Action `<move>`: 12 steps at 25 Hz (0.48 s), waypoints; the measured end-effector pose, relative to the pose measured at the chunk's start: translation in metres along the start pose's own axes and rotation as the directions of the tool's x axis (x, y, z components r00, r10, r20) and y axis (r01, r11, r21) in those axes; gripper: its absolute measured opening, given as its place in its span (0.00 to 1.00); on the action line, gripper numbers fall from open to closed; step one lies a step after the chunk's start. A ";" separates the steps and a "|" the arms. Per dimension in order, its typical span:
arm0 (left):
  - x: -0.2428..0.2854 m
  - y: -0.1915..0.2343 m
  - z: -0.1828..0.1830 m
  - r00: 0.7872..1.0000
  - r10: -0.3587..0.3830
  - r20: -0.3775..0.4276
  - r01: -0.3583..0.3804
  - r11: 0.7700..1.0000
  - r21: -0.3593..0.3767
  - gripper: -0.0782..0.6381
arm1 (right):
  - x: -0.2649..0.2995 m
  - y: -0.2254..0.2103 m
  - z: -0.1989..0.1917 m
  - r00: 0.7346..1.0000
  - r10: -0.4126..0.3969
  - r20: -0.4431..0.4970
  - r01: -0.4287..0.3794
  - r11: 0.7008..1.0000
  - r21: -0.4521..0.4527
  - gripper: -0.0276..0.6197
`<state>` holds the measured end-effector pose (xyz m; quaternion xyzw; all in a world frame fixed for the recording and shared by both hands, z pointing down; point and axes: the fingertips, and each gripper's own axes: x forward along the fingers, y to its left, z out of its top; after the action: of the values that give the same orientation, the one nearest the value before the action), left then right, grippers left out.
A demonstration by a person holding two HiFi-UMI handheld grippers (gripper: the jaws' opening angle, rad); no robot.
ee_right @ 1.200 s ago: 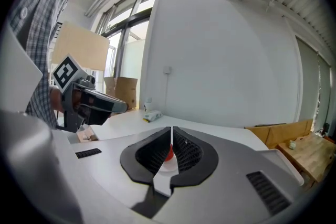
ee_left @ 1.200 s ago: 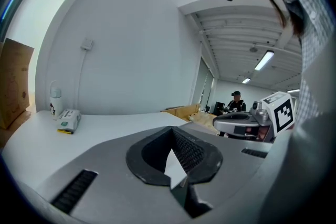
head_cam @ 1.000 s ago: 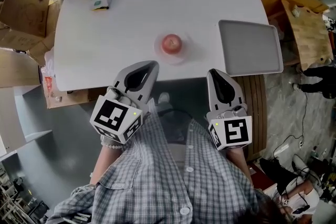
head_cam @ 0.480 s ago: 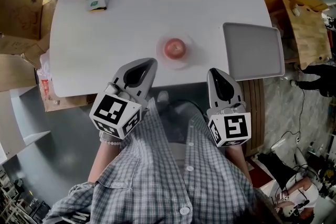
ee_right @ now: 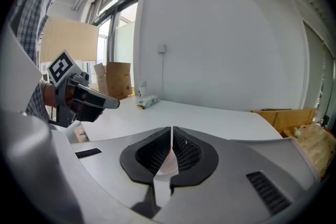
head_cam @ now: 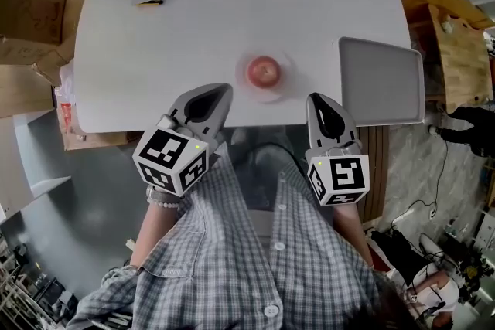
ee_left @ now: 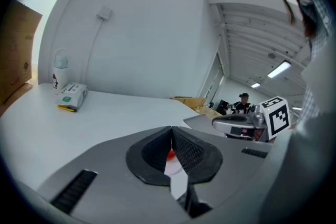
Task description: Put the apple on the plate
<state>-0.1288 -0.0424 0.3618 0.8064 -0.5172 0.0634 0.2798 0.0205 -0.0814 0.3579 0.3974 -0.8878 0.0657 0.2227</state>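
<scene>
apple (head_cam: 264,71): sits on the pale round plate (head_cam: 267,94), near the table's (head_cam: 232,11) front edge;
left gripper (head_cam: 215,98): clenched, empty; apple ahead, to its right;
right gripper (head_cam: 321,106): clenched, empty; apple ahead, to its left;
nearer: left, seemingly by a little

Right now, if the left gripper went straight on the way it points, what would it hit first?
Most likely the apple on its plate: red shows just past the shut jaws of the left gripper. It tilts down, so the table could come first; depth is unclear.
</scene>
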 end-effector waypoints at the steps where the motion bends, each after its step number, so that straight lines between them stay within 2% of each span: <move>1: 0.000 0.004 -0.002 1.000 0.020 -0.003 -0.020 1.000 -0.012 0.12 | 0.005 -0.001 -0.002 1.000 0.010 -0.009 -0.010 1.000 -0.001 0.09; 5: 0.005 0.018 -0.012 0.997 0.070 -0.026 -0.071 0.995 -0.066 0.12 | 0.025 -0.006 -0.010 0.998 0.039 -0.046 -0.039 0.999 -0.001 0.09; 12: 0.020 0.029 -0.028 0.996 0.052 -0.067 -0.064 0.978 -0.200 0.12 | 0.053 -0.011 -0.036 0.982 0.108 -0.155 -0.108 0.994 0.005 0.09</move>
<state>-0.1399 -0.0524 0.4044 0.7560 -0.5355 0.0433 0.3739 0.0100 -0.1143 0.4136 0.3419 -0.8882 0.1068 0.2876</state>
